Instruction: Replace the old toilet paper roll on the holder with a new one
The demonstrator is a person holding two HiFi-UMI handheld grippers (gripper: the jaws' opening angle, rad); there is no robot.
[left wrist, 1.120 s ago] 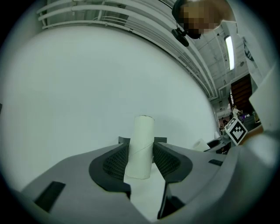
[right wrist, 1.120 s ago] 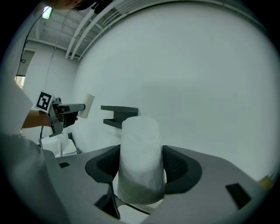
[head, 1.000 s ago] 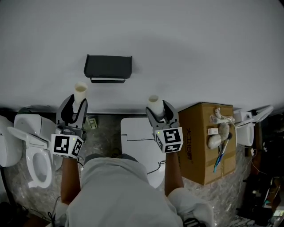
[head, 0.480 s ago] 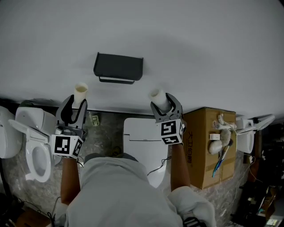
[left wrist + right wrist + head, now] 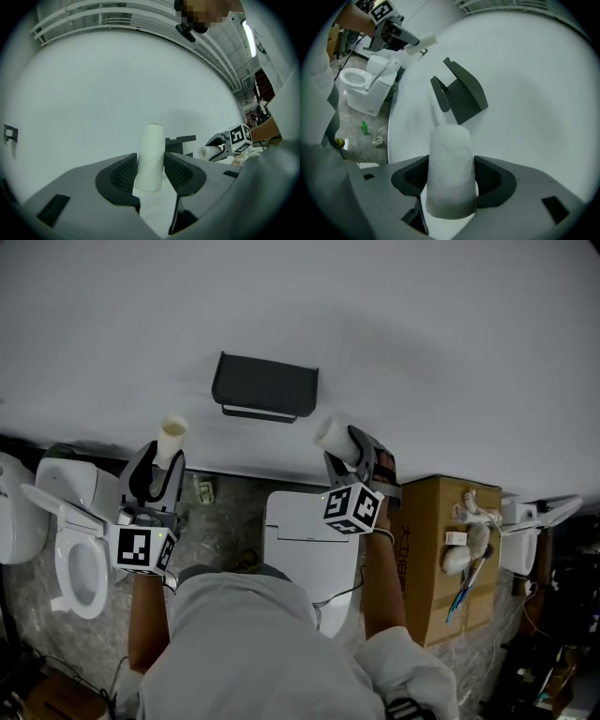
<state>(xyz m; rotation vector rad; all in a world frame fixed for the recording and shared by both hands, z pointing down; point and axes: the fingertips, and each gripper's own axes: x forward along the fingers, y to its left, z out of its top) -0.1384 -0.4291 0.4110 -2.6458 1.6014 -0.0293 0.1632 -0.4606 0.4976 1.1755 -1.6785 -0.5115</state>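
The old core, a bare cardboard tube (image 5: 151,154), is already off the wall. It stands upright in the left gripper (image 5: 150,171), whose jaws are closed on its lower part, at the left of the scene and well apart from the holder (image 5: 265,385). The tube looks very light and fairly stiff, but its thin wall would probably buckle under a hard squeeze, so the present light pinch across its width suits it. The new roll (image 5: 450,154) sits in the right gripper (image 5: 451,180). Its jaws stand wide and press on the roll's two sides, and the upper part of the roll sticks out past them toward the wall. The roll is white, slender and soft-looking. It should be light and springy under the pads, the outer wraps may slide or unwind, and too much pressure would likely flatten its hollow centre. A hold across the middle of its round side seems best, leaving both ends free. The holder is a dark hooded bracket on the far white wall with nothing on its bar. It lies just left of the right gripper and beyond it. The roll's end is near the holder but not touching it.
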